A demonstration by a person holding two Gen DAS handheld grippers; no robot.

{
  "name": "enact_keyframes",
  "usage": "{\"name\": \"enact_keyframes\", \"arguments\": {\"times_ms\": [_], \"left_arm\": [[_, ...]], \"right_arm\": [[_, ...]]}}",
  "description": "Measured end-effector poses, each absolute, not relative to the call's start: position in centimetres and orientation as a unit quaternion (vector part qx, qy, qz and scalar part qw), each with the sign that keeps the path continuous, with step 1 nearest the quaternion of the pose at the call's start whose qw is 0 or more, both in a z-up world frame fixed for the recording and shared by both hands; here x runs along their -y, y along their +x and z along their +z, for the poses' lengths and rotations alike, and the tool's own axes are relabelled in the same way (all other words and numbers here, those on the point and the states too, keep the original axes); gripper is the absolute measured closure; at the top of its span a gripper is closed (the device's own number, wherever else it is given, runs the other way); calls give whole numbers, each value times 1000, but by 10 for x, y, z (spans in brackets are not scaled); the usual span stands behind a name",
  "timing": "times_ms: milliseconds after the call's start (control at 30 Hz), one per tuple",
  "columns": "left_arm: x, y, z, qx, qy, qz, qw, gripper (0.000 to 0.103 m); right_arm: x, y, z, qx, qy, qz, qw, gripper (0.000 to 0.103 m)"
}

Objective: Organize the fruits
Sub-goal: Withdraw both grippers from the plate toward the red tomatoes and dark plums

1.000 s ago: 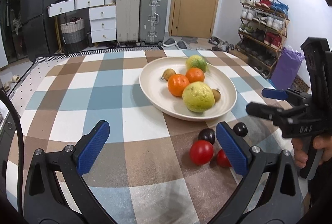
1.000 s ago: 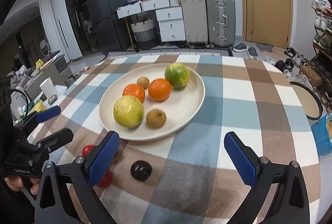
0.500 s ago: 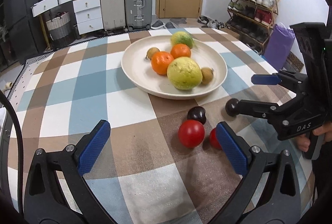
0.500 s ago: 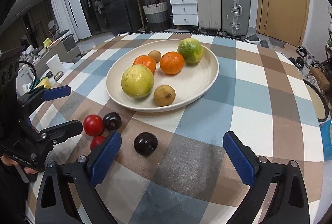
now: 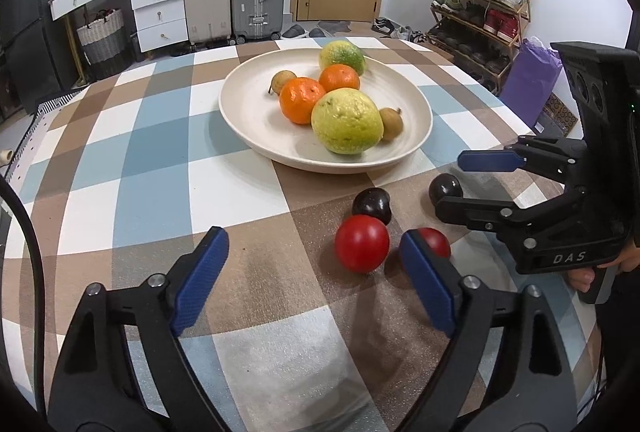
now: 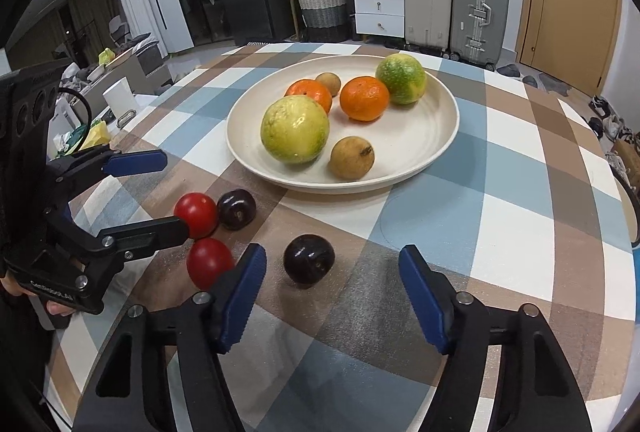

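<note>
Blue-padded fingers of the left gripper (image 5: 312, 276) stand wide apart and empty, low over the checked tablecloth (image 5: 160, 160); a red fruit (image 5: 362, 243) lies just ahead between them, and a second red fruit (image 5: 434, 241) is partly hidden behind the right-hand pad. The right gripper (image 6: 332, 296) is likewise spread and empty, with a dark plum (image 6: 309, 258) just ahead, between its pads. A second dark plum (image 6: 236, 209) touches the red fruit. Beyond the loose pieces, a cream plate (image 6: 440, 148) holds two oranges, two larger yellow-green fruits and two small brown ones.

Judged step: approach to the four loose fruits, each gripper lined up on one piece. The next move calls for lowering to straddle the round fruit, then closing gently so it does not roll away.

Whether the two red fruits touch cannot be told. Table edges near the cameras are cut off by the gripper bodies.
</note>
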State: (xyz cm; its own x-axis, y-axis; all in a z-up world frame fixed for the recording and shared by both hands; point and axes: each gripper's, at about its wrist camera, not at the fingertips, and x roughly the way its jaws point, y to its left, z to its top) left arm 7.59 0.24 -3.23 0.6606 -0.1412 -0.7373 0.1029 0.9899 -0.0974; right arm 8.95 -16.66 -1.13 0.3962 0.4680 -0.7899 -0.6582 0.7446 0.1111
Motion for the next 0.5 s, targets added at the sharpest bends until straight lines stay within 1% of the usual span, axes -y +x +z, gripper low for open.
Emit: {"name": "enact_keyframes", "arguments": {"times_ms": [100,167,200,267,333,433,500], "left_arm": [[-1,76,-34,-410,-23,-71,909,22],[1,76,-34,-412,-23,-78,908,24],[1,76,-35,-412,-24,-79,907,26],[0,77,-35,-414,-28,-83,906,27],[-1,77,-35,-417,-34,-86,904,31],[-2,77,-36,-418,-40,-91,903,35],[-2,78,-37,-421,-46,-95,901,43]], "right_arm": [[164,88,-13,-432,-117,341,827,39],[162,87,-14,-433,-120,342,826,45],[162,87,-14,-433,-121,344,825,46],[160,85,-14,-429,-122,349,824,51],[158,84,-14,-429,-122,357,821,53],[155,82,-14,-427,-126,359,820,60],[155,82,-14,-427,-127,360,820,63]]}}
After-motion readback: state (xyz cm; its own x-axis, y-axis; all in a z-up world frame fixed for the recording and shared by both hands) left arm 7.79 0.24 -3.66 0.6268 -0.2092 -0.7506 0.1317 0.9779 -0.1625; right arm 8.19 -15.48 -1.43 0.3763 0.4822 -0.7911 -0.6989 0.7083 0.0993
